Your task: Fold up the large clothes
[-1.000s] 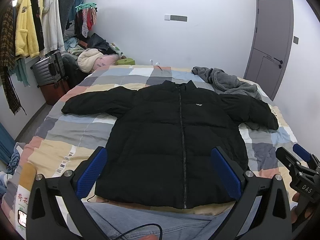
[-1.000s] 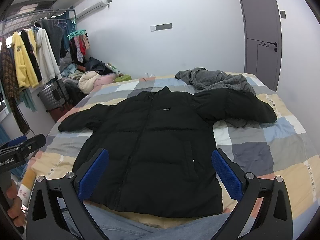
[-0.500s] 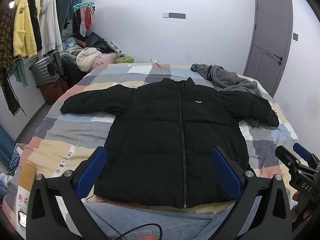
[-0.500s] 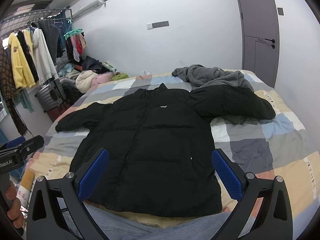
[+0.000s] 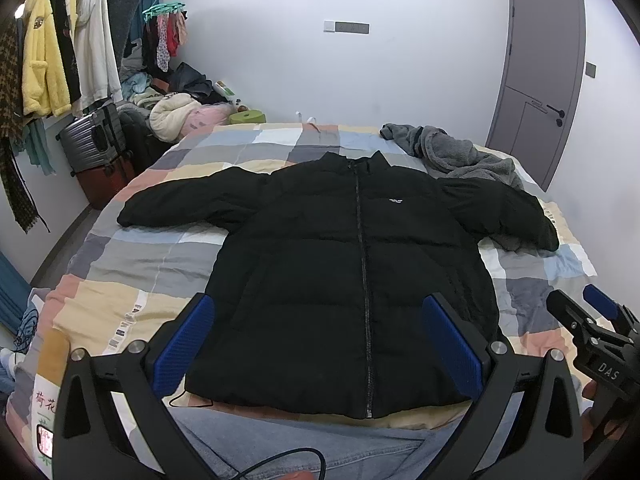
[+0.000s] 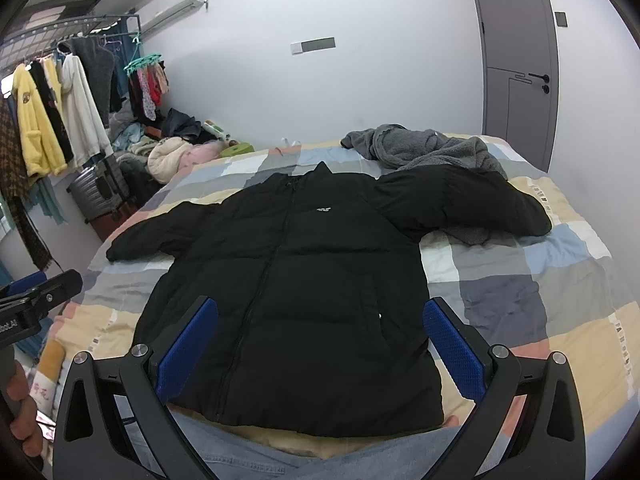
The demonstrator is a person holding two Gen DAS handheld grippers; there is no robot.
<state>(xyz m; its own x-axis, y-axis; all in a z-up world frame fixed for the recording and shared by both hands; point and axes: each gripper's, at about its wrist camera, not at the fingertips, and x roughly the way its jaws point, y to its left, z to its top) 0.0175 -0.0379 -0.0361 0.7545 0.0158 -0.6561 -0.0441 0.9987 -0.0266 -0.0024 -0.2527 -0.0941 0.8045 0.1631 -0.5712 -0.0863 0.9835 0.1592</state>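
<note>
A black puffer jacket (image 5: 352,264) (image 6: 304,280) lies flat and zipped on the checked bedspread (image 5: 132,264) (image 6: 520,288), front up, both sleeves spread out sideways. My left gripper (image 5: 320,340) hovers open over the jacket's lower hem, nothing between its blue pads (image 5: 184,344). My right gripper (image 6: 320,344) is also open above the hem, its pads (image 6: 452,352) empty. The right gripper (image 5: 592,328) shows at the right edge of the left wrist view. The left gripper (image 6: 36,300) shows at the left edge of the right wrist view.
A grey fleece garment (image 5: 452,156) (image 6: 424,148) is heaped at the bed's far right, under the jacket's right sleeve. Clothes hang on a rack (image 5: 60,56) at left above a suitcase (image 5: 92,140). A grey door (image 5: 536,80) stands at right. Jeans-clad legs (image 5: 304,444) are below.
Both grippers have risen and tilted slightly, so the jacket sits a little lower and farther in view. Both stay open; the jacket has not moved.
</note>
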